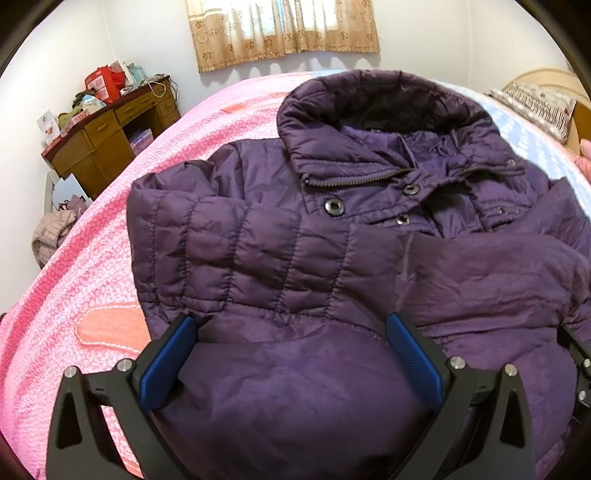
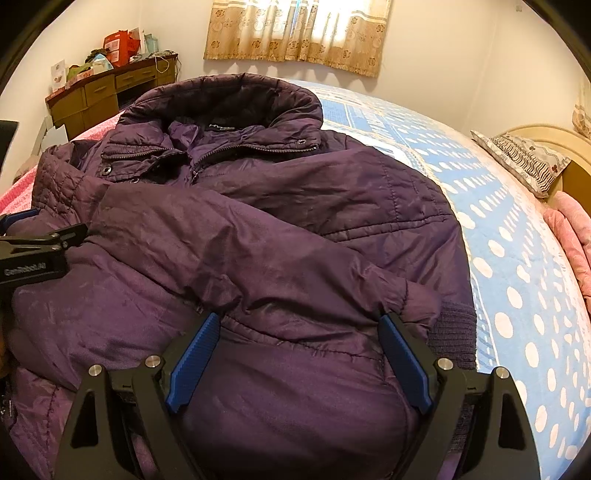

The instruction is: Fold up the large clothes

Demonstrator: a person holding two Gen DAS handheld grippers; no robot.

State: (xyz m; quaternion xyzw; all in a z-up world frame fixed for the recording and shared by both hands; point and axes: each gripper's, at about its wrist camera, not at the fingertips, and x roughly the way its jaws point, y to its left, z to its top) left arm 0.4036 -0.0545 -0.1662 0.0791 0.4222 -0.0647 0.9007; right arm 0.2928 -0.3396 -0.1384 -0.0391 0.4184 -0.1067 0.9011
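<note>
A dark purple hooded puffer jacket (image 1: 332,258) lies face up on the bed, hood at the far end, both sleeves folded across its chest. It also shows in the right wrist view (image 2: 277,229). My left gripper (image 1: 291,325) is open, its blue pads (image 1: 166,365) spread just above the jacket's lower left part. My right gripper (image 2: 301,321) is open over the lower right part, near the sleeve cuff (image 2: 413,302). The left gripper shows at the left edge of the right wrist view (image 2: 33,251).
The bed has a pink blanket (image 1: 92,266) on the left and a blue dotted cover (image 2: 509,258) on the right. A cluttered wooden desk (image 1: 110,136) stands by the far wall. A pillow (image 2: 524,162) lies at the right. A curtain (image 1: 284,33) hangs behind.
</note>
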